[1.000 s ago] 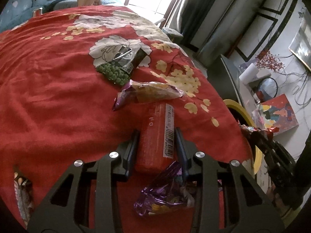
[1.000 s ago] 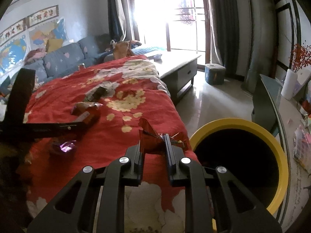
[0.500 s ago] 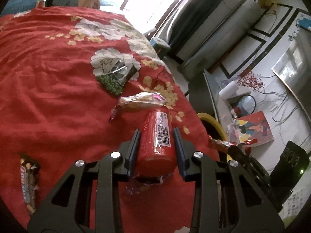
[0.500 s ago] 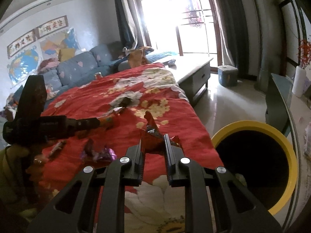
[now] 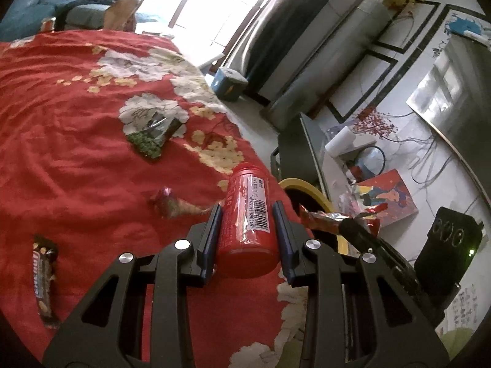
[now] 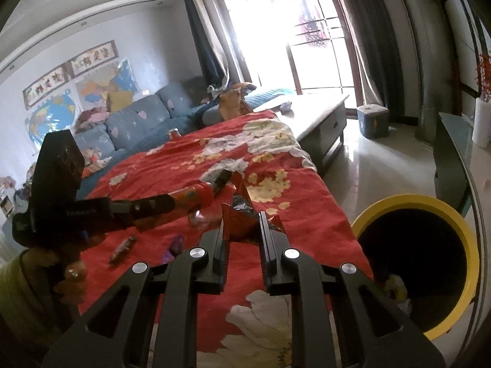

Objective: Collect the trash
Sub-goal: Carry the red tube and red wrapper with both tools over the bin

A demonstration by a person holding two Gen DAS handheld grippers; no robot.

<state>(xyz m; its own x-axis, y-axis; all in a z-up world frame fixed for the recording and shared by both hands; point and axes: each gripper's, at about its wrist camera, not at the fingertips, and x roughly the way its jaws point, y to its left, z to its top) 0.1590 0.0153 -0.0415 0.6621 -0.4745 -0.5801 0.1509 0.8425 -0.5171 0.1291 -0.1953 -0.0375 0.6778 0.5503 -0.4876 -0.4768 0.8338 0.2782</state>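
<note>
The left tongs [image 5: 247, 214] pinch a red canister [image 5: 248, 214] above the red flowered cloth [image 5: 76, 128], the right tongs [image 6: 241, 224] pinch a crumpled red wrapper [image 6: 241, 211] near the yellow-rimmed bin [image 6: 442, 205], and a chocolate bar wrapper [image 5: 43, 279] lies far left.

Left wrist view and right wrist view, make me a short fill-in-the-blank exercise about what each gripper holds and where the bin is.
1. The left gripper is shut on a red ____ with a barcode label.
2. The right gripper is shut on a crumpled red ____.
3. The bin beside the bed has a ____ rim.

Missing words: bottle; wrapper; yellow
</note>
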